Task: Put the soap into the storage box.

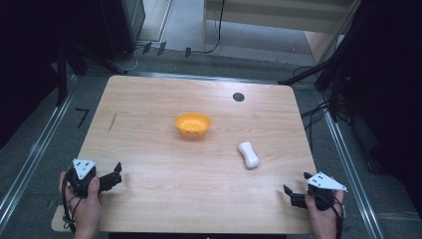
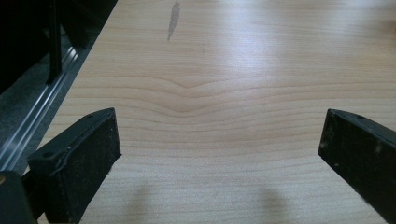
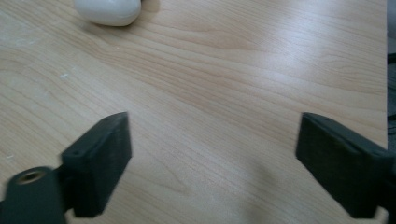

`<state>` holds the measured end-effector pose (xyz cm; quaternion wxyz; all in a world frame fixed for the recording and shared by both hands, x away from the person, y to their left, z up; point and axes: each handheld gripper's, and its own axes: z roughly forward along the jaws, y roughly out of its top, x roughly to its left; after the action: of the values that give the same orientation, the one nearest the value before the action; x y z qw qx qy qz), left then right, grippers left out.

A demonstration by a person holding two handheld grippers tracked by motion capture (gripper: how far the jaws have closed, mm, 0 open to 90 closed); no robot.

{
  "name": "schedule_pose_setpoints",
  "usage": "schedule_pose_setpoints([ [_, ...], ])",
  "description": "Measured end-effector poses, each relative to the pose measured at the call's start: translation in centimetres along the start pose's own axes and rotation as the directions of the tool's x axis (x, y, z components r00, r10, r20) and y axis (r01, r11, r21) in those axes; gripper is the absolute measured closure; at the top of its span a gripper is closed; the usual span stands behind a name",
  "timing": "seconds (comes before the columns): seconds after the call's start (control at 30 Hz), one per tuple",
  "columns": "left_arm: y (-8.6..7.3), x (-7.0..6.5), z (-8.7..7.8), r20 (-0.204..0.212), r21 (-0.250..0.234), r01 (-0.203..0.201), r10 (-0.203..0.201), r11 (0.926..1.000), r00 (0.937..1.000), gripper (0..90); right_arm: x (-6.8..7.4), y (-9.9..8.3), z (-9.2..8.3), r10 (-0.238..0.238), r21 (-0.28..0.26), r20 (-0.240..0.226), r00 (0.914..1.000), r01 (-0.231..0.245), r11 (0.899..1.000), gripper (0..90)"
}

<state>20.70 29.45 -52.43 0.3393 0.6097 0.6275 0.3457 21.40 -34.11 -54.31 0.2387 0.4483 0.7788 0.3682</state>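
Note:
An orange bowl (image 1: 193,124) sits near the middle of the wooden table (image 1: 149,104). To its right and nearer me lies a white, bone-shaped object (image 1: 249,155); its end also appears at the top left of the right gripper view, white object (image 3: 108,11). My left gripper (image 1: 117,175) rests at the table's near left, held by a hand, jaws wide apart over bare wood (image 2: 219,135). At the near right corner my right gripper (image 1: 287,194) is also open, with nothing between its jaws (image 3: 212,154).
A small dark round spot (image 1: 238,97) marks the far right of the tabletop. A dark streak (image 1: 112,122) shows on the wood at the left. Metal floor rails (image 1: 30,154) run along both sides of the table, with cables and dark stands beyond.

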Motion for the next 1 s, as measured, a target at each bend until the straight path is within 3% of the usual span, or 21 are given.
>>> schedule_pose_setpoints([
  [0.13, 0.0, 0.0, 0.0, 0.002, 0.003, -0.001, 0.001, 1.0000, 1.0000, 0.0, 0.2, 0.2, -0.1, -0.025, 0.004, 0.002, 0.9997, 0.025, 1.000, 17.2],
  [0.23, 0.0, 0.0, 0.0, 0.002, 0.004, 0.001, -0.001, 1.0000, 1.0000, 0.0, 0.1, 0.3, -0.1, -0.010, 0.007, -0.024, 0.9997, 0.011, 1.000, 18.4],
  [0.37, 0.0, 0.1, 0.0, 0.004, 0.004, -0.001, 0.001, 1.0000, 1.0000, 0.0, 0.3, 0.3, 0.4, 0.013, 0.033, -0.048, 0.9988, -0.011, 0.999, 2.7],
  [0.5, 0.0, 0.1, 0.0, 0.007, 0.005, -0.001, 0.001, 1.0000, 1.0000, 0.0, 0.7, 0.7, 0.6, 0.005, 0.057, -0.091, 0.9959, 0.000, 0.998, 1.9],
  [0.63, 0.0, 0.1, 0.0, 0.008, 0.006, -0.002, 0.002, 1.0000, 1.0000, 0.0, 1.1, 1.5, 0.6, -0.036, 0.063, -0.073, 0.9967, 0.041, 0.997, 1.9],
  [0.7, 0.0, 0.1, 0.0, 0.007, 0.006, -0.001, 0.001, 1.0000, 1.0000, 0.0, 1.2, 1.8, 0.5, -0.026, 0.052, -0.081, 0.9964, 0.030, 0.998, 1.9],
  [0.77, 0.0, 0.1, 0.0, 0.008, 0.006, -0.002, 0.002, 1.0000, 1.0000, 0.0, 1.2, 2.2, 0.6, -0.033, 0.064, -0.089, 0.9955, 0.039, 0.997, 6.0],
  [0.83, 0.0, 0.1, 0.0, 0.009, 0.006, -0.001, 0.001, 1.0000, 1.0000, 0.0, 1.2, 2.4, 0.7, -0.028, 0.065, -0.087, 0.9958, 0.033, 0.997, 16.5],
  [0.97, 0.0, 0.1, 0.0, 0.010, 0.006, 0.001, -0.001, 1.0000, 1.0000, 0.0, 1.1, 2.8, 1.1, -0.030, 0.091, -0.091, 0.9954, 0.038, 0.995, 15.8],
  [1.0, 0.0, 0.1, 0.0, 0.010, 0.006, 0.003, -0.003, 1.0000, 0.9999, 0.0, 1.0, 3.0, 1.2, -0.027, 0.098, -0.110, 0.9936, 0.038, 0.994, 15.6],
])
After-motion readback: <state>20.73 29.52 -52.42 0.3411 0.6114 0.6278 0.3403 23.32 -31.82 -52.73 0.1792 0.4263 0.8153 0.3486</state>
